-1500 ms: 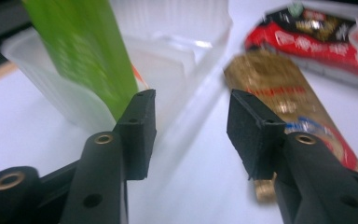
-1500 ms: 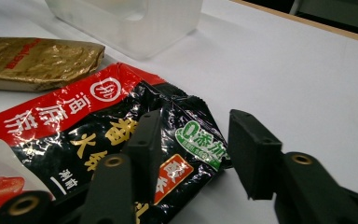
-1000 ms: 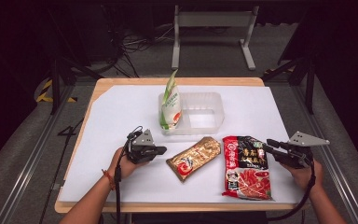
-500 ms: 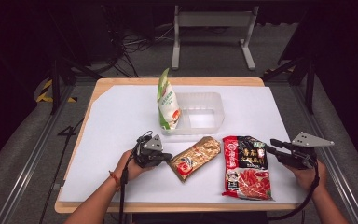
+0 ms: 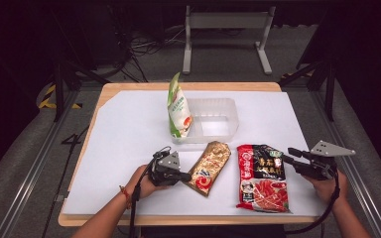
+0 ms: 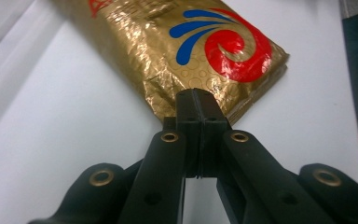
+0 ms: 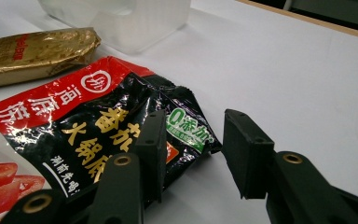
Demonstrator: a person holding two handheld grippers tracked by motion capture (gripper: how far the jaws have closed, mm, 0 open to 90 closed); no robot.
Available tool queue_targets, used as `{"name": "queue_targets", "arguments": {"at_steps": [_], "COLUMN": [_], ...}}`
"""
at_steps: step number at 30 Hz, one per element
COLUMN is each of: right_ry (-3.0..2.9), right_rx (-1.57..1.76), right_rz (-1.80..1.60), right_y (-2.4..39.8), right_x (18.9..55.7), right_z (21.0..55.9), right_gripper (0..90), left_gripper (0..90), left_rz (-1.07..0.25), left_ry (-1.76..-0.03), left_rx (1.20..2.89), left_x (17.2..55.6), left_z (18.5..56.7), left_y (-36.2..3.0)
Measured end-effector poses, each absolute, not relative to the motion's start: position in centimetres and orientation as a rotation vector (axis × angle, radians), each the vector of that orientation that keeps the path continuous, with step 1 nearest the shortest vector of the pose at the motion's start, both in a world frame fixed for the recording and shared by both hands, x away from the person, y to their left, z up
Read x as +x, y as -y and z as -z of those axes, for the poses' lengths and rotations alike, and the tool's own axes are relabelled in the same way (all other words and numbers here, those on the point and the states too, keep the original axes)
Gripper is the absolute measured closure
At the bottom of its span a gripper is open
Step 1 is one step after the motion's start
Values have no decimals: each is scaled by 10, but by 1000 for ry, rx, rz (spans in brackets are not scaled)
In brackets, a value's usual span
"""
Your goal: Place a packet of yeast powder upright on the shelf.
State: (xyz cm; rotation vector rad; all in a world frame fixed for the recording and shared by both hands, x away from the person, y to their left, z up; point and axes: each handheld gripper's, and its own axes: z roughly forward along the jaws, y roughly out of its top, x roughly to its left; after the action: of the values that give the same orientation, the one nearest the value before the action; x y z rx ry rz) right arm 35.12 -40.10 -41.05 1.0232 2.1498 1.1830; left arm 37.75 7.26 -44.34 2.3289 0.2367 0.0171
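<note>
Item 1: crinkled gold foil snack packet with a red and blue swirl [image 5: 209,167]. It lay flat on the white table sheet [image 5: 124,144], near the centre of the table, long axis running from 1 o'clock to 7 o'clock. In the left gripper view the same packet [image 6: 186,51] filled the upper field.

Item 2: left gripper [image 5: 184,176], held in the left hand [image 5: 144,182] at 9 o'clock of the gold packet. Its jaws were clenched flat together with nothing between them, tips [image 6: 199,100] at the packet's near edge; actual contact could not be told.

Item 3: red and black glossy plastic hotpot pouch [image 5: 261,177], flat on the sheet at 3 o'clock of the gold packet, just beside it.

Item 4: right gripper [image 5: 288,154], held in the right hand [image 5: 330,183] at 3 o'clock of the pouch. Its jaws stood apart and had just been opening; the pouch's corner [image 7: 186,130] lay between them, unpressed.

Item 5: clear rectangular plastic tub [image 5: 228,119], at 12 o'clock of the gold packet.

Item 6: tall green and white bag [image 5: 177,110], upright, leaning against the tub's 9 o'clock wall.
</note>
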Motion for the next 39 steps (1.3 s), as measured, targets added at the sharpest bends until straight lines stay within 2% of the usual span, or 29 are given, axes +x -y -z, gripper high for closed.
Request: {"name": "queue_targets", "arguments": {"at_steps": [8, 23, 27, 29, 32, 35, 39], "right_ry": [-2154, -2159, -2153, -2147, -2144, -2142, -2148], "right_rx": [1025, 1028, 1030, 1034, 1033, 1032, 1024], "right_rz": [-1187, -1187, -1189, -1188, -1187, -1188, -1186], "right_y": [402, 401, 403, 404, 405, 405, 403], "right_x": [351, 352, 351, 351, 350, 351, 351], "right_z": [411, 412, 411, 411, 411, 410, 410], "right_gripper": [601, 592, 587, 578, 574, 553, 541], "left_gripper": [899, 886, 833, 765, 721, 592, 423], "left_rz": [38, 93, 38, -33, -102, -112, -133], "left_ry": [-126, -33, -65, -139, -241, -380, -533], "left_rx": [2324, 2285, 2268, 2250, 2220, 2179, 2169], "left_x": [355, 339, 343, 350, 363, 379, 395], "left_z": [441, 445, 437, 430, 425, 427, 434], "left_y": [-44, -1, -18, -40, -69, -94, -105]}}
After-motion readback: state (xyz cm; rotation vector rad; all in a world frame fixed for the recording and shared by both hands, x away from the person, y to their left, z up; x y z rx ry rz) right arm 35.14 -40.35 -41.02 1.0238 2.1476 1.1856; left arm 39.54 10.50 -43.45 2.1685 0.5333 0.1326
